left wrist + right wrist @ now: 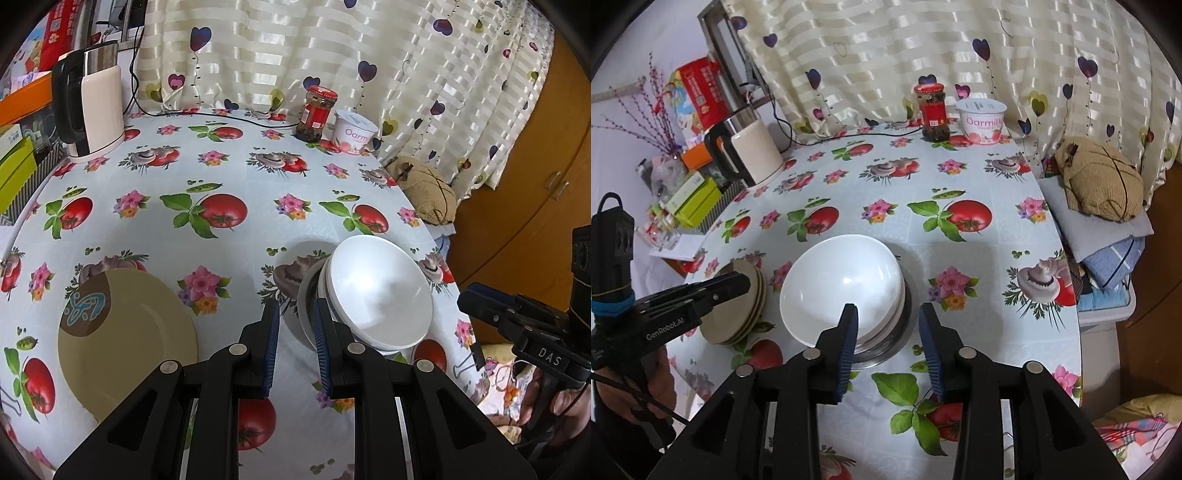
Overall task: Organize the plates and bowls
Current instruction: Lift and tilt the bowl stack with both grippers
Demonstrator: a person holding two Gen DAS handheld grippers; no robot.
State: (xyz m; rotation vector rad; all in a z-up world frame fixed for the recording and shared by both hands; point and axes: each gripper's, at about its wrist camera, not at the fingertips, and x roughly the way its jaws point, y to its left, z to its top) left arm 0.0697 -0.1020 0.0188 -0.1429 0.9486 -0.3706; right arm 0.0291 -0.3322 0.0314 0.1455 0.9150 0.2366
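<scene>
Two grippers hang free with nothing between their pads, the right gripper (888, 338) moderately parted and the left gripper (294, 345) narrower, so steady the tilted white bowl (842, 284) on its stack at centre frame before leaving it beside the tan plates (746, 306)

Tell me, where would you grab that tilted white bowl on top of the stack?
Probably by the rim. The white bowl leans in the stack, its opening turned toward the yellow plates, so its raised near edge is exposed. One finger of the right tool could slip inside and one outside, coming from the near side. The smooth rounded wall offers little else to pinch.
</scene>
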